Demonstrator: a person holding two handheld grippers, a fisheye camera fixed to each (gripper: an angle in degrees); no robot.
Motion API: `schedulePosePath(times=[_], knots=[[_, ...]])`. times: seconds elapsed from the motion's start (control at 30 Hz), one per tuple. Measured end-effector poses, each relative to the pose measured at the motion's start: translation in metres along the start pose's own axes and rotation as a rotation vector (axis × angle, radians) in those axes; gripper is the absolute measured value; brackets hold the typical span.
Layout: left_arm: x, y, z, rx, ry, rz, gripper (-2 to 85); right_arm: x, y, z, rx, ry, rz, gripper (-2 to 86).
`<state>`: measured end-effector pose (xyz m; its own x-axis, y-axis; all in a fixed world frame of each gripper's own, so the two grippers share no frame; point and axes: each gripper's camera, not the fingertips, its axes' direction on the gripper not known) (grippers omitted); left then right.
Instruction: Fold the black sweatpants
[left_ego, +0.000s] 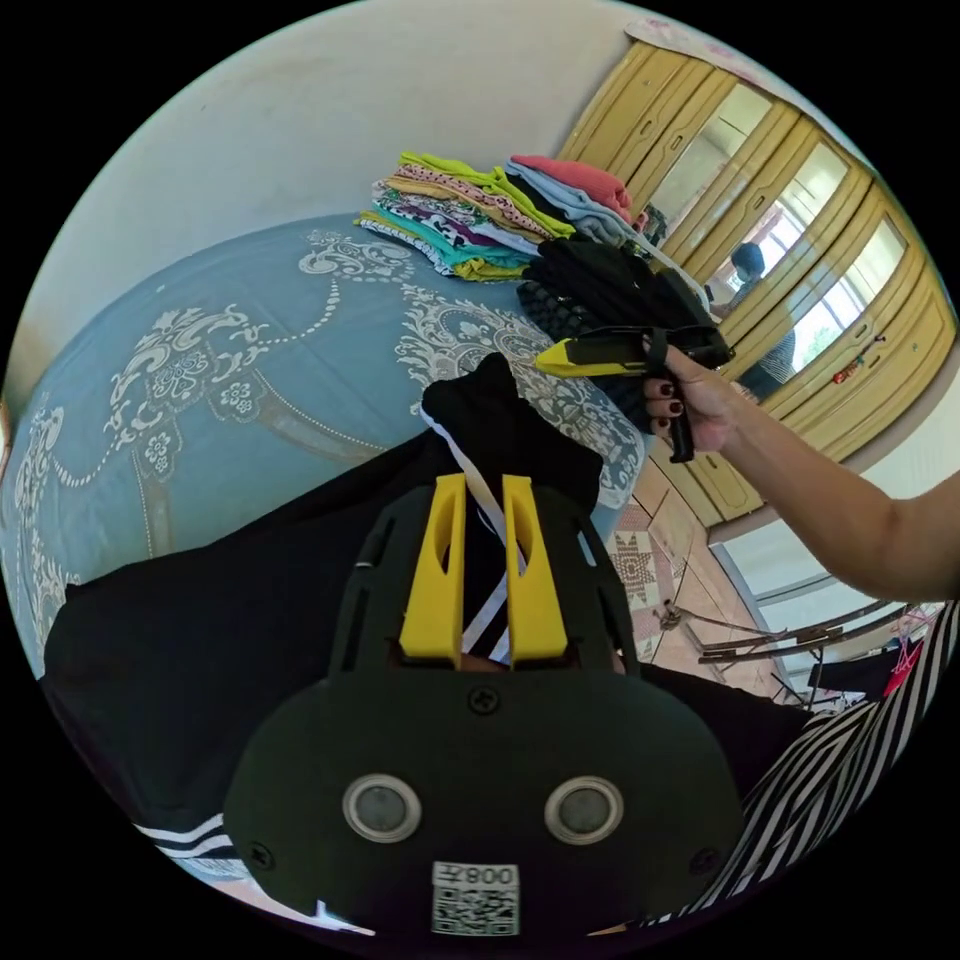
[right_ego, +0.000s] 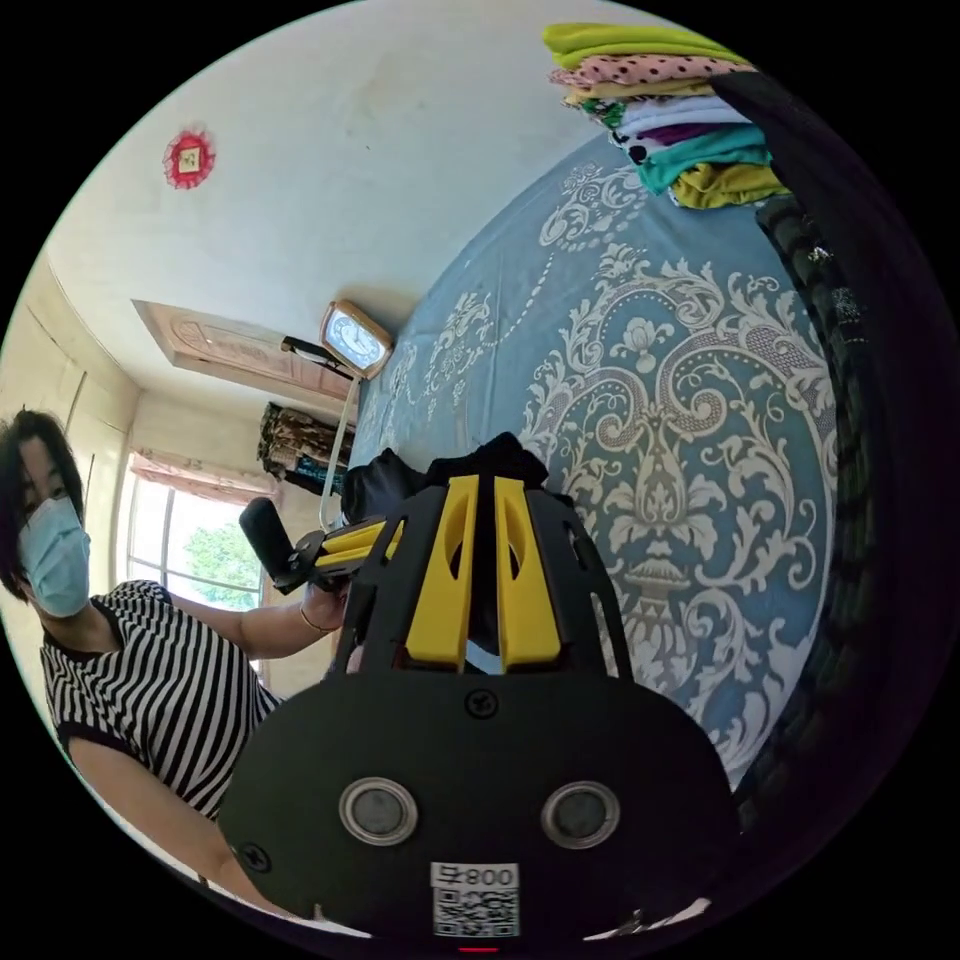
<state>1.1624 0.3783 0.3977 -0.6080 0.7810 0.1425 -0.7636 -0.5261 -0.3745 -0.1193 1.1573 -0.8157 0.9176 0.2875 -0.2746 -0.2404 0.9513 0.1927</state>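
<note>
- A stack of folded clothes (left_ego: 470, 225) sits at the far end of the blue patterned bedspread (left_ego: 250, 350), beside a dark pile (left_ego: 600, 285).
- The black sweatpants (left_ego: 200, 640), white-striped, lie across the bed's near edge.
- The left gripper (left_ego: 485, 500) pinches their raised fold, jaws nearly together.
- The right gripper (right_ego: 478, 500) looks closed; whether it grips cloth is unclear.

My black sweatpants (left_ego: 200, 640), white side stripes, spread over the blue bed; one end bunched, lifted, pinched in my jaws
</note>
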Motion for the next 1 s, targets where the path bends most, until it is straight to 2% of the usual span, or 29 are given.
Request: schedulePosePath(times=[0.13,0.3,0.53,0.7,0.8,0.87,1.0], knots=[[0.021,-0.007,0.005,-0.018,-0.046,0.039,6.9,-0.041,0.025,0.012,0.019,0.124,-0.067,7.7],[0.049,-0.015,0.011,-0.054,-0.134,0.143,7.3,-0.071,0.032,0.054,-0.079,0.317,-0.157,8.9],[0.075,-0.026,0.005,-0.086,-0.258,0.318,7.1,-0.049,0.04,0.082,-0.209,0.467,-0.137,2.0],[0.049,-0.031,-0.005,-0.101,-0.31,0.266,6.4,-0.025,0.065,0.036,-0.014,0.315,-0.084,0.7],[0.021,-0.034,0.005,-0.214,-0.391,0.208,3.3,0.002,0.089,0.001,0.159,0.133,0.0,0.4],[0.005,-0.035,0.002,-0.22,-0.454,0.152,2.2,0.03,0.115,-0.021,0.281,-0.003,0.113,0.3],[-0.01,-0.047,-0.02,-0.144,-0.333,0.081,2.8,0.073,0.158,-0.03,0.352,-0.102,0.289,0.2]])
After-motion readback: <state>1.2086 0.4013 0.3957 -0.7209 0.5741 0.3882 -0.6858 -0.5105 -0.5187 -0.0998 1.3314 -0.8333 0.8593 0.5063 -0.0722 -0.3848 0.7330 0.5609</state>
